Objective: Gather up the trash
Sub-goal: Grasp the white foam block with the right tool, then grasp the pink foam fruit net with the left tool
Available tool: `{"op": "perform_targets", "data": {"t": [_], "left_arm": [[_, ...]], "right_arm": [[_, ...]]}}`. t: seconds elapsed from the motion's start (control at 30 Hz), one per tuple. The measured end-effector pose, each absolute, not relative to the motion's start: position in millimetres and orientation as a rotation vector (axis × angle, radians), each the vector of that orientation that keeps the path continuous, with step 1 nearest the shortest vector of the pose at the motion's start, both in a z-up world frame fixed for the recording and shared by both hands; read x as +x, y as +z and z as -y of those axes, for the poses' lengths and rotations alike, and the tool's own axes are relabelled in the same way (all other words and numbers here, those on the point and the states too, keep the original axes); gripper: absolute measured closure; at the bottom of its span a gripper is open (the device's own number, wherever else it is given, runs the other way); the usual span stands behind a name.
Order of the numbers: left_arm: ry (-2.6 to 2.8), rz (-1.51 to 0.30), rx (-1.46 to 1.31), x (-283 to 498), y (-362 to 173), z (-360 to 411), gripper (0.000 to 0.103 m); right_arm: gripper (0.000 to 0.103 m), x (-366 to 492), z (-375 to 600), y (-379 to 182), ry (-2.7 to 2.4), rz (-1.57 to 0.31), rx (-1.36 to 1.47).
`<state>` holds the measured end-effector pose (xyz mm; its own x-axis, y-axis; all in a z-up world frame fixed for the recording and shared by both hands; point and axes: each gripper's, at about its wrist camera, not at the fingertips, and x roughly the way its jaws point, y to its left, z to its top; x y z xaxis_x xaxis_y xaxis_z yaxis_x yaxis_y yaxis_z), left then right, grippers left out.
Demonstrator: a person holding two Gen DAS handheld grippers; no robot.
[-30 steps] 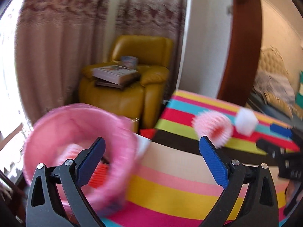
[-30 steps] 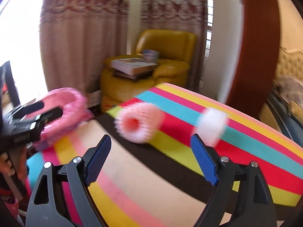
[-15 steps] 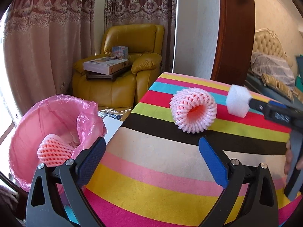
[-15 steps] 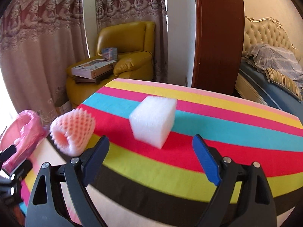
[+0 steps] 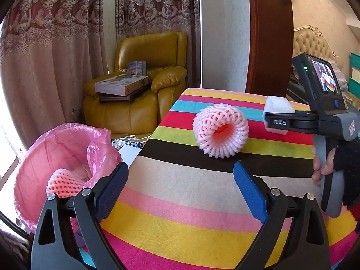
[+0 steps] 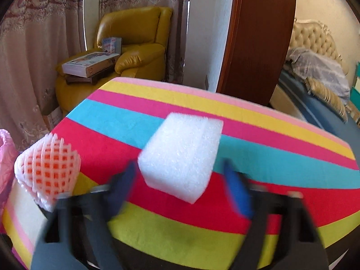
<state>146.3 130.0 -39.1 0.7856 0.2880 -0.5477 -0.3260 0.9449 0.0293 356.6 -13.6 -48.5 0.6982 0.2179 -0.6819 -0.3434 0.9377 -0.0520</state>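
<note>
**A:** Start with the big things: the striped, many-coloured cloth tabletop (image 5: 191, 202) carries the trash, and the bin lined with a pink plastic bag (image 5: 56, 157) stands just off its left edge, with one pink foam net sleeve (image 5: 61, 183) already inside.

**B:** And what's left on top?

**A:** A second pink foam fruit-net sleeve (image 5: 221, 130), lying on its side on the dark and green stripes, and a white foam block (image 6: 180, 155) on the red and blue stripes, near it but not touching.

**B:** The step in hand?

**A:** I'd say gripping the block. The right claw (image 6: 180, 184) has just been closing, its blue pads either side of the block; the left pad looks about at the foam, the right one still shows a gap (blur makes contact hard to call). Best to centre the block between the pads and squeeze gently, since soft foam will likely dent or pop out if caught by a corner.

**B:** The other one?

**A:** The left claw (image 5: 180, 193) is spread wide and empty, low over the near stripes, pointed toward the net sleeve.
</note>
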Motion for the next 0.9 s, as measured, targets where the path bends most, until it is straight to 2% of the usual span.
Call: {"op": "perform_targets", "data": {"t": [0.57, 0.73, 0.9], "left_arm": [[0.320, -0.610, -0.009, 153.4, -43.1, -119.0, 0.014], [0.293, -0.615, -0.011, 155.1, -42.8, -118.1, 0.009], [0.219, -0.641, -0.073, 170.6, -43.8, -115.9, 0.009]], "right_arm": [[0.049, 248.4, 123.6, -36.4, 0.377, -0.623, -0.198], [0.049, 234.2, 157.0, -38.0, 0.338, -0.600, -0.174], [0.049, 233.7, 169.2, -38.1, 0.326, -0.598, -0.138]]}}
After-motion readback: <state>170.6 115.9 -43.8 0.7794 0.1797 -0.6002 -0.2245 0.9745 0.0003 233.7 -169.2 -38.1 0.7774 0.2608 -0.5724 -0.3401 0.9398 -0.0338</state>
